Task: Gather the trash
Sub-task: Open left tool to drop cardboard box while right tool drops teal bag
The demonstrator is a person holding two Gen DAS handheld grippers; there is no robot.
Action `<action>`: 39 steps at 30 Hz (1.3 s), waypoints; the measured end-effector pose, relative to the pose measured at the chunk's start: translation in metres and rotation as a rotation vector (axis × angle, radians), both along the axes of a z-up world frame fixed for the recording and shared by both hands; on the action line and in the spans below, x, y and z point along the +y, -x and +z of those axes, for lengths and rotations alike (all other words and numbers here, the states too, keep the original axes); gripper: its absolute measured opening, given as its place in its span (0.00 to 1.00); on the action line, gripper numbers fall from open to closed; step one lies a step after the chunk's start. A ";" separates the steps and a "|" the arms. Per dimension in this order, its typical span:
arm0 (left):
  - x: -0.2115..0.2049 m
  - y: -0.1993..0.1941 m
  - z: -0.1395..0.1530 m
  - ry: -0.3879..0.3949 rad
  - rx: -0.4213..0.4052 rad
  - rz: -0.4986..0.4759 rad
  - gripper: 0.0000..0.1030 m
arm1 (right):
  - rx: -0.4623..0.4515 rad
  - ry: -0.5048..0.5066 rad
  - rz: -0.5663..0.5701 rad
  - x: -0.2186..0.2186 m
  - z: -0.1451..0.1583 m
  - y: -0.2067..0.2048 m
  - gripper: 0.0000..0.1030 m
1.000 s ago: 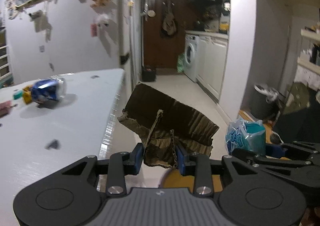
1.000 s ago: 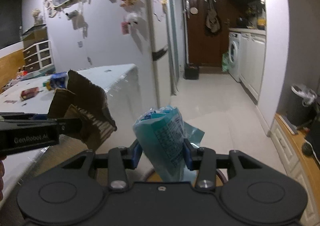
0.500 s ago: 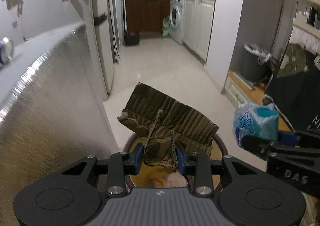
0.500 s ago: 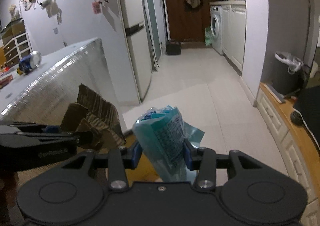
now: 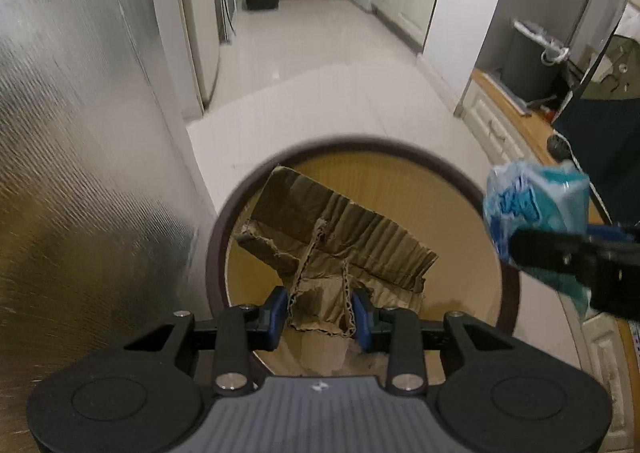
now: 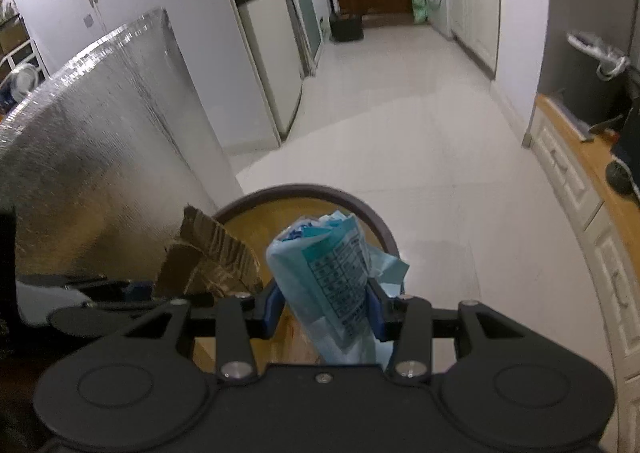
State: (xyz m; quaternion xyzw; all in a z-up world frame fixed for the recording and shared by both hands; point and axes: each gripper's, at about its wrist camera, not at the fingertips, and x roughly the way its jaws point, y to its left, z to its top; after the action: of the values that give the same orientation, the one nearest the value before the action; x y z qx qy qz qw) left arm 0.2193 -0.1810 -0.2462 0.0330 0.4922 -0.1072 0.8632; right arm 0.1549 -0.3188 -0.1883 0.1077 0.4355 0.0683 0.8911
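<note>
The left gripper [image 5: 320, 311] is clamped on a torn piece of cardboard [image 5: 336, 241] above the round bin [image 5: 216, 237], and the right gripper [image 6: 326, 309] is clamped on a crumpled blue wrapper [image 6: 326, 265] nearer the bin's right rim. The cardboard looks the riskier of the 2 — it is wide and stiff, so on release it could catch the rim and tip onto the floor beside the silvery foil-covered panel [image 5: 80, 157]. The wrapper is light and could fall outside. The wrapper carries a printed table in small type — too fine to read; no brand is legible.
</note>
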 end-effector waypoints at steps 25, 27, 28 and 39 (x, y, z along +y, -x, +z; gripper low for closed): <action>-0.015 -0.029 -0.048 -0.023 0.166 -0.126 0.72 | 0.282 0.078 0.192 0.048 -0.083 -0.131 0.45; -0.015 -0.025 -0.047 -0.022 0.160 -0.135 0.76 | 0.288 0.091 0.194 0.052 -0.086 -0.134 0.46; -0.013 -0.023 -0.045 -0.021 0.160 -0.136 0.79 | 0.281 0.091 0.196 0.053 -0.087 -0.135 0.47; -0.008 -0.014 -0.034 -0.005 0.147 -0.127 0.91 | 0.215 0.092 0.201 0.055 -0.073 -0.128 0.80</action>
State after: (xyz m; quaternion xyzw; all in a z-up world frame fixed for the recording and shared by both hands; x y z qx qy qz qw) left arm 0.2331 -0.1889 -0.2803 0.0581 0.5514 -0.1624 0.8162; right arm 0.2832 -0.2635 -0.2614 0.0294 0.5398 0.1253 0.8319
